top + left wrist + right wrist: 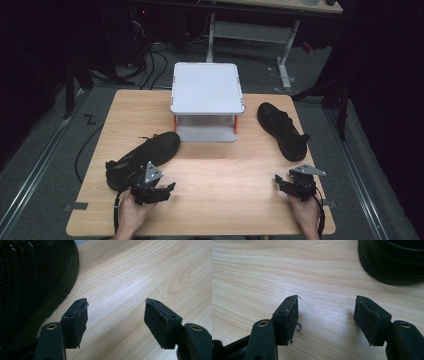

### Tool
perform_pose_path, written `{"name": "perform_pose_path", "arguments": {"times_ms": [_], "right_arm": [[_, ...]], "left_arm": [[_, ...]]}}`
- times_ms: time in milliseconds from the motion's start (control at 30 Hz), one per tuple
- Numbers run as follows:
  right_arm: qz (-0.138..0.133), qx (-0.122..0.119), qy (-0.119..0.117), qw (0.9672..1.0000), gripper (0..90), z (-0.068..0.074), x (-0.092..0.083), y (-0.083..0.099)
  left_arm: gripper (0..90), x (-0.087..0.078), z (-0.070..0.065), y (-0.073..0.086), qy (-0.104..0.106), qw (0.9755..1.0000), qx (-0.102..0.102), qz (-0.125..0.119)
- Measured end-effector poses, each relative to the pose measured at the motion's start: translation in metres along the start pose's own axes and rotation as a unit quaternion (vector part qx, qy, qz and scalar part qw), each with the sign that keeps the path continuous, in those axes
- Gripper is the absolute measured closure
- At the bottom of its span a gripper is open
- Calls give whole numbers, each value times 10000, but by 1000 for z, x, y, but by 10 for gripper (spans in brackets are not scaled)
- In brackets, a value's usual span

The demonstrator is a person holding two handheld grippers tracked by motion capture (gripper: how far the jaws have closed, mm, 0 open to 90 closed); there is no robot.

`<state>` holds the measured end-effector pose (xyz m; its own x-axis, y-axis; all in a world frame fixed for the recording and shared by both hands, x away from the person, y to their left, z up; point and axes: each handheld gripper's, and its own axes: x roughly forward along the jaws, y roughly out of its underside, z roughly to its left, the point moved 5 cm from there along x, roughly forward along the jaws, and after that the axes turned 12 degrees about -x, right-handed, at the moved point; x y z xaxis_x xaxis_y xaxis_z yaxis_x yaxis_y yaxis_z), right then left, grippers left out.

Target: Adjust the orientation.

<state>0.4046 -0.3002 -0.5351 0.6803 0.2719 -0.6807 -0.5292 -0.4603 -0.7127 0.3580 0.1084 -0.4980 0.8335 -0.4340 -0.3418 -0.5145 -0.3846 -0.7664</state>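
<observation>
— Where is the left gripper (159, 192) in relation to the left shoe (142, 157)?

— Near the table's (225, 200) front edge, just to the right of the shoe's heel end. The shoe lies slantwise on the wood, its toe pointing toward the white stand (207, 95) at the back. In the left gripper view the shoe's (32, 282) black mesh side rises just beyond and to the left of the left finger (75, 322); the sole edge comes close to that pad, but nothing lies in the gap.

— So the fingers are spread?

— Yes, spread apart over bare wood, gripping nothing.

— And the right gripper (286, 186)?

— Held near the front right corner, fingers (287, 320) likewise spread and empty. The right shoe (282, 131) lies beyond it, toe toward the back of the table; in the right gripper view its (392, 262) rounded end sits past the right-hand finger, apart from both pads.
</observation>
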Motion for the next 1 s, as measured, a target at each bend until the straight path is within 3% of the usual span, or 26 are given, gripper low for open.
{"name": "perform_pose_path", "arguments": {"times_ms": [67,200,333,433,567,1000], "right_arm": [[1,0,-1,10000,365,0,0,0],[1,-1,0,10000,365,0,0,0],[0,-3,-2,10000,366,0,0,0],[-1,-2,-6,10000,366,0,0,0],[0,-2,-7,10000,366,0,0,0],[0,4,2,10000,369,0,0,0]], "left_arm": [[353,-4,-1,-5,-29,10000,-26,-23],[343,-15,-3,-18,181,9997,-159,-87],[349,-24,-5,-33,207,9994,-211,-151],[348,-29,-5,-39,191,9995,-132,-196],[334,-44,-1,-61,27,9988,21,-495],[316,-68,23,-94,-350,9963,195,-763]]}}
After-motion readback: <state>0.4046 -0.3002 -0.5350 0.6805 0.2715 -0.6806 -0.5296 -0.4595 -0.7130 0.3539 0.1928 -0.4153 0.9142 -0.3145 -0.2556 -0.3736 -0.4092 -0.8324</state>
